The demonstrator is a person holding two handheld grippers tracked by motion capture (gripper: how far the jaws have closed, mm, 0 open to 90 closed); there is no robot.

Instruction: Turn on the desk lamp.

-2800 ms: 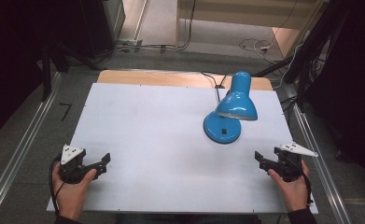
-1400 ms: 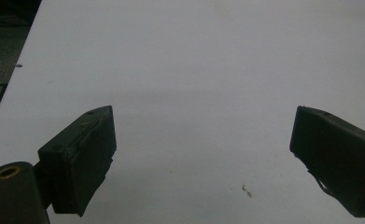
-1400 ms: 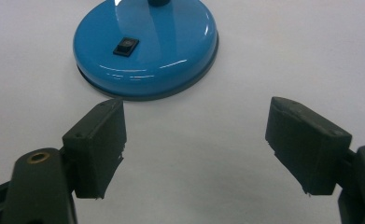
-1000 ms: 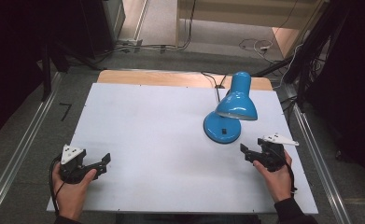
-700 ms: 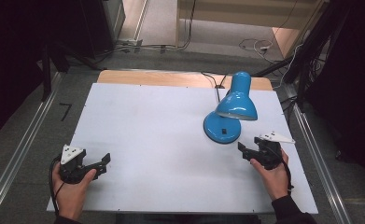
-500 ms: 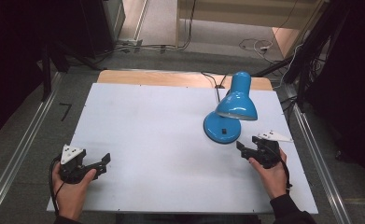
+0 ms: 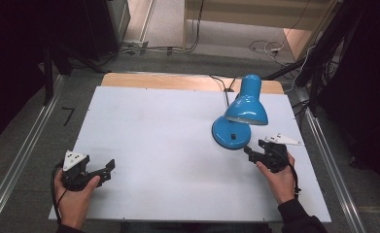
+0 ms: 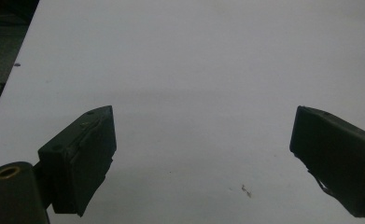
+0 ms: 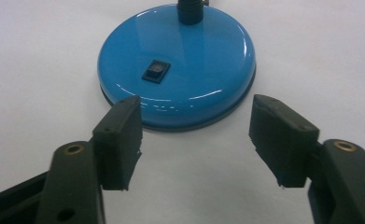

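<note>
The blue lamp (image 7: 239, 114) stands right of centre in the high view, untouched. The right gripper (image 9: 194, 140), jaws wide, faces its base (image 9: 178, 65) and switch (image 9: 155, 71), so pressing probably remains. The left gripper (image 7: 88, 171) rests wide open at lower left.

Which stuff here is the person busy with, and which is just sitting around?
Busy with:
- right tongs, open, jaws pointing at the lamp's base
- shiny blue metal desk lamp with round base
- small black rocker switch on that base

Just sitting around:
- left tongs, open over bare white table
- black cables on the floor beyond the table
</note>
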